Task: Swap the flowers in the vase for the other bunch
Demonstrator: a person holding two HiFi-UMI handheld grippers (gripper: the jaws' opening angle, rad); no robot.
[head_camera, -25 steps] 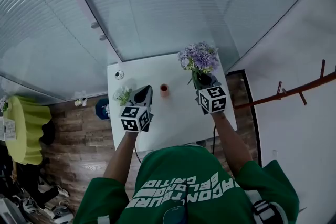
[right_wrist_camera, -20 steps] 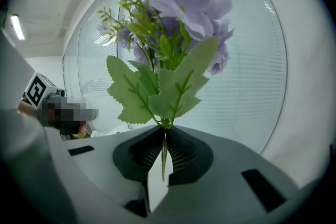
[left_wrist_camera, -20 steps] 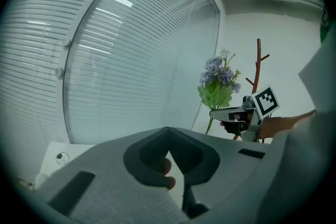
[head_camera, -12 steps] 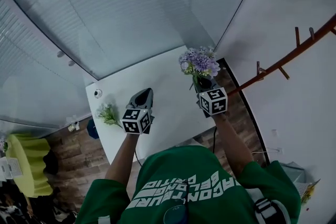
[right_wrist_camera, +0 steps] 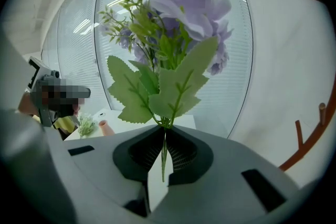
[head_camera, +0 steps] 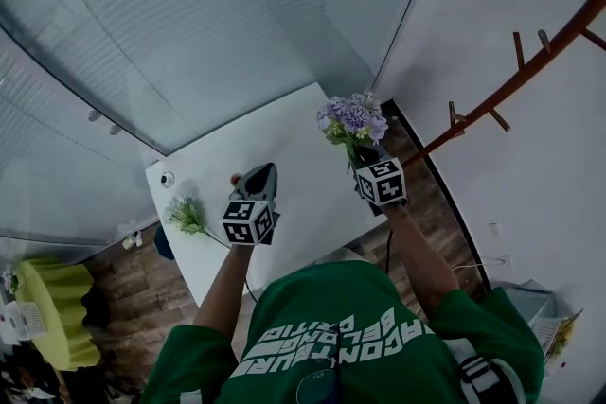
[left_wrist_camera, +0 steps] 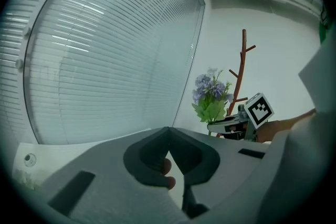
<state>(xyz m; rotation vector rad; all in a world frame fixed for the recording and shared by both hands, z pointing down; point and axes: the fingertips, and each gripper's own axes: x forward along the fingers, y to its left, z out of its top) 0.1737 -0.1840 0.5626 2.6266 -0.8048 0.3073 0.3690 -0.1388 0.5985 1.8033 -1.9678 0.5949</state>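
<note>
My right gripper [head_camera: 365, 149] is shut on the green stems of a purple flower bunch [head_camera: 352, 116], held upright over the right end of the white table [head_camera: 294, 132]. In the right gripper view the stems [right_wrist_camera: 164, 144] run down between the closed pads. My left gripper [head_camera: 265, 170] hovers over the table's middle with its tips together and nothing gripped. A small orange vase [head_camera: 234, 178] stands just beside its left side and shows behind the jaws [left_wrist_camera: 166, 168]. A little white-and-green bunch [head_camera: 187, 215] lies on the table at the left end.
A glass wall with blinds [head_camera: 237, 14] runs behind the table. A brown coat rack [head_camera: 511, 80] stands against the white wall on the right. A small round white object [head_camera: 167, 179] sits at the table's far left corner. Wooden floor surrounds the table.
Both grippers have swung to the right across the table. The vase, earlier between them, now sits at the left gripper's left side. The purple bunch stays in the right gripper.
</note>
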